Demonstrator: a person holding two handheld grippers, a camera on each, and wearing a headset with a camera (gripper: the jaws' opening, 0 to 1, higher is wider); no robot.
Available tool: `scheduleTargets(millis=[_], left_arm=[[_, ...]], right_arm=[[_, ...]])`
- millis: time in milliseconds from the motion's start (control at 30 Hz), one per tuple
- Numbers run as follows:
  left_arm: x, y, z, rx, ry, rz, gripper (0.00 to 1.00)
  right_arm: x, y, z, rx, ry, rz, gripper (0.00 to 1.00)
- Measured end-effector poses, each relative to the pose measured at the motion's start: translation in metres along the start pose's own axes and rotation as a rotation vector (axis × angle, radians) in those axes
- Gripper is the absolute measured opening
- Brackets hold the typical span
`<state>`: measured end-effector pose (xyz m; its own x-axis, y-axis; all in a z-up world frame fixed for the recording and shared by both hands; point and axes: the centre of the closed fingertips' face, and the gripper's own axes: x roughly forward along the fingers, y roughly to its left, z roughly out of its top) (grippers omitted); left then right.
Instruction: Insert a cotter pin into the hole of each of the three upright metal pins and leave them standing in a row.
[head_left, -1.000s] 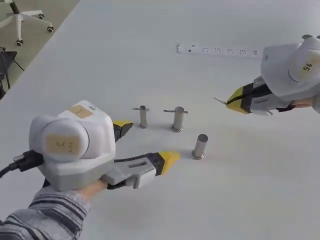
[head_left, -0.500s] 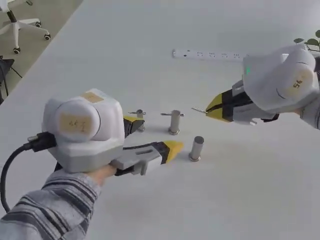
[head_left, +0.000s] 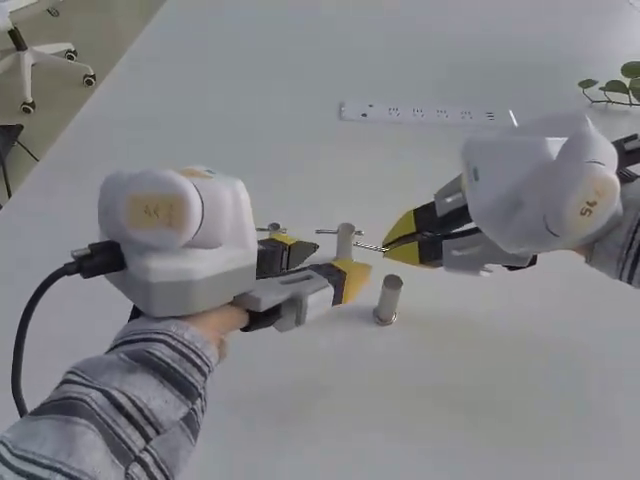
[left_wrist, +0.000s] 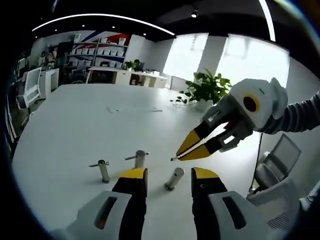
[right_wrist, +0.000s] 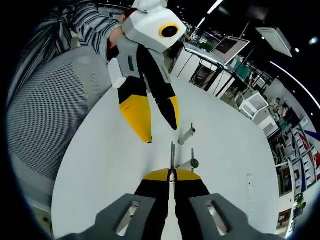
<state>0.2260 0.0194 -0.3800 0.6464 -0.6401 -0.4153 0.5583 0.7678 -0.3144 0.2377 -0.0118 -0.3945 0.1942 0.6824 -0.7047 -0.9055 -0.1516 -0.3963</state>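
Note:
Three upright metal pins stand on the white table. The far left pin (head_left: 275, 232) and the middle pin (head_left: 345, 238) each carry a cotter pin through the top. The near right pin (head_left: 387, 298) is bare. My left gripper (head_left: 322, 260) is open just left of the bare pin, which shows between and beyond its jaws (left_wrist: 174, 178). My right gripper (head_left: 395, 241) is shut on a thin cotter pin (head_left: 370, 245) whose tip points left, above the bare pin. In the right gripper view the cotter pin (right_wrist: 172, 155) sticks out from the closed yellow tips.
A white power strip (head_left: 425, 112) lies at the back of the table. A small plant (head_left: 610, 88) sits at the far right edge. An office chair (head_left: 40, 50) stands on the floor off the table's left side.
The right gripper has carried the cotter pin leftward and closer to the pins. The left gripper has moved right, in front of the two pinned posts.

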Motion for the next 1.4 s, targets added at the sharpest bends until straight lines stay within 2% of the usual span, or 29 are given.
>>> scheduleTargets(millis=[133,300,467,767,1000,1133,1300,1400], left_arm=[[0.001,-0.004,0.001,-0.038,-0.011,-0.018,0.25],[0.002,-0.008,0.007,-0.103,-0.049,-0.054,0.17],[0.002,-0.010,0.007,-0.124,-0.056,-0.061,0.11],[0.000,-0.014,0.012,-0.176,-0.090,-0.078,0.00],[-0.001,-0.014,0.011,-0.218,-0.108,-0.091,0.00],[-0.002,-0.015,0.011,-0.221,-0.112,-0.084,0.00],[-0.001,-0.013,0.016,-0.297,-0.142,-0.085,0.00],[-0.001,-0.013,0.016,-0.299,-0.147,-0.091,0.00]], right_arm=[[-0.001,0.002,0.009,-0.017,-0.019,0.003,0.00],[-0.003,0.006,0.018,-0.033,-0.038,0.008,0.00],[-0.005,0.006,0.027,-0.036,-0.057,-0.001,0.00],[-0.006,0.007,0.033,-0.036,-0.069,-0.009,0.00],[-0.007,0.008,0.033,-0.034,-0.068,-0.016,0.00],[-0.006,0.008,0.033,-0.039,-0.066,-0.021,0.00],[-0.006,0.008,0.032,-0.049,-0.059,-0.027,0.00],[-0.007,0.006,0.032,-0.046,-0.060,-0.036,0.00]])
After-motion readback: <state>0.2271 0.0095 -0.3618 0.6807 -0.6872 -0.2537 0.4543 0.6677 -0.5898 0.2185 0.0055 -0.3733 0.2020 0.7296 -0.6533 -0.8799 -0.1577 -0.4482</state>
